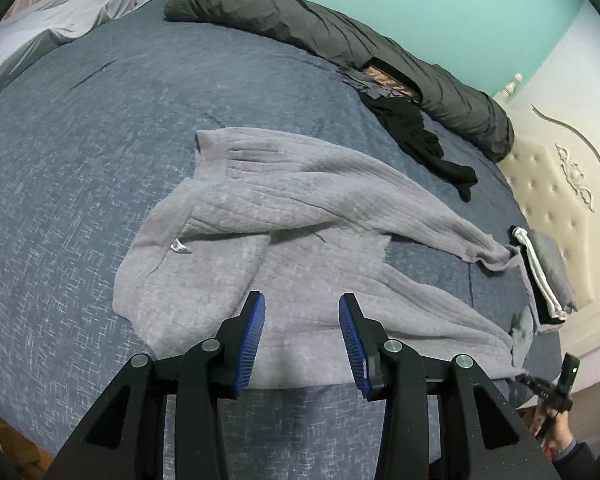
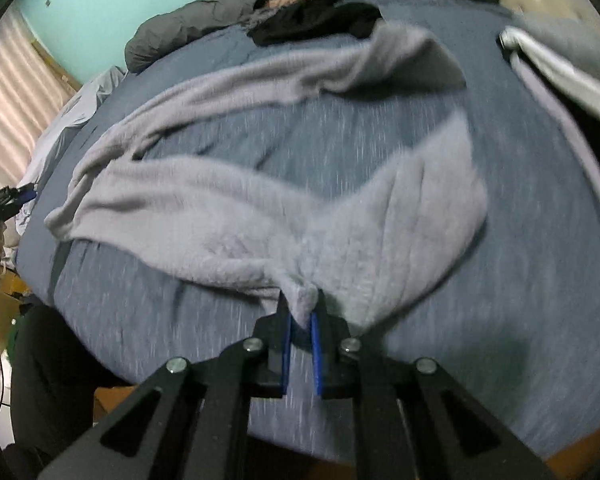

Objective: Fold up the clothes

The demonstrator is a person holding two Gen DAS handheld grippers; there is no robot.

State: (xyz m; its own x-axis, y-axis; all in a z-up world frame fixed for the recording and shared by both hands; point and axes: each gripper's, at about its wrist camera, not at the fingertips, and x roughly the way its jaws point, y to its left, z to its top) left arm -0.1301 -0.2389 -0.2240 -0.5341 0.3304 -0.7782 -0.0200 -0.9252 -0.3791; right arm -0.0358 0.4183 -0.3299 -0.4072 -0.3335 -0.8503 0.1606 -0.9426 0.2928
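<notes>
My right gripper (image 2: 302, 312) pinches a fold of the gray sweater (image 1: 284, 216) spread on the blue bedspread (image 1: 80, 152); that view's motion-blurred. My left gripper (image 1: 302, 320) hovers over its hem, fingers apart, holding nothing.

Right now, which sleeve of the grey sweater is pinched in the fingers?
The near sleeve, its cuff clamped by the right gripper; the far sleeve lies free toward the black garment.

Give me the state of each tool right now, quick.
Left tool: open, holding nothing, above the grey sweater.
Right tool: shut on the sweater's edge.
</notes>
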